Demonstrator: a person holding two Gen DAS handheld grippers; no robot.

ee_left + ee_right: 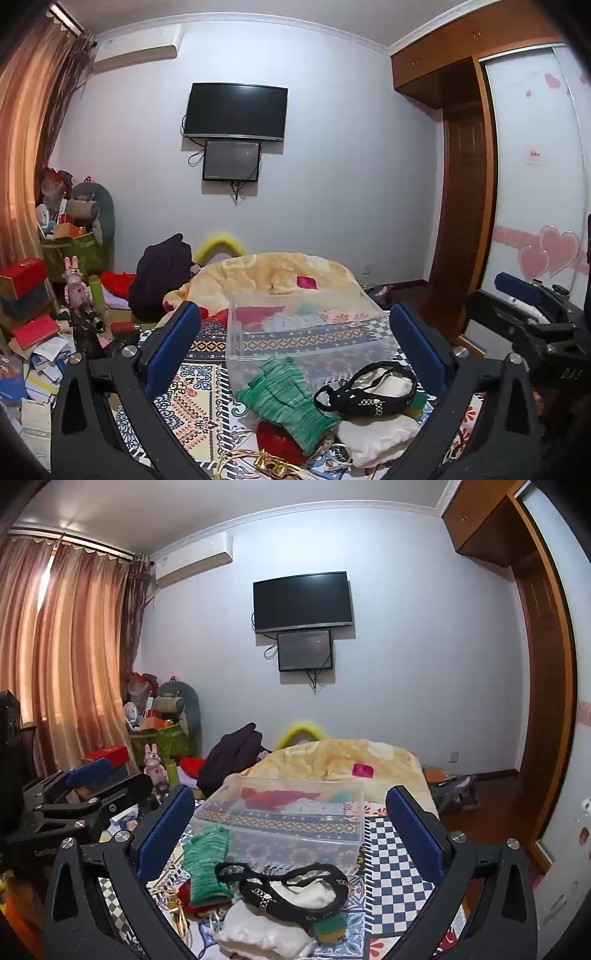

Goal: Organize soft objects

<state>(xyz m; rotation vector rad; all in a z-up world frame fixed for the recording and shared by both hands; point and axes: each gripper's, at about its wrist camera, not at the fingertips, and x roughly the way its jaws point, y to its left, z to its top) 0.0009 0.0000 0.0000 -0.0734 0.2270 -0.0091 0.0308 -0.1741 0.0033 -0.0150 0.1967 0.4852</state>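
Clear plastic bin, rectangular, open-topped, standing on the patterned bedspread at mid-frame in both views; nothing lies inside it, and the cover's pattern shows through its walls.

Soft goods, heaped just in front of the bin, lower centre of frame: green knitted glove, its fingers touching the bin's near wall; black strappy piece with studs draped over white fabric; red item under the glove's cuff; green-and-yellow sponge beside the white fabric.

Green box, left of frame by the curtain, crammed with plush toys and cartons.

Left gripper: tongs wide apart, holding nothing.
Right gripper: tongs wide apart, holding nothing; its body reads "DAS" at the right edge of the left view.
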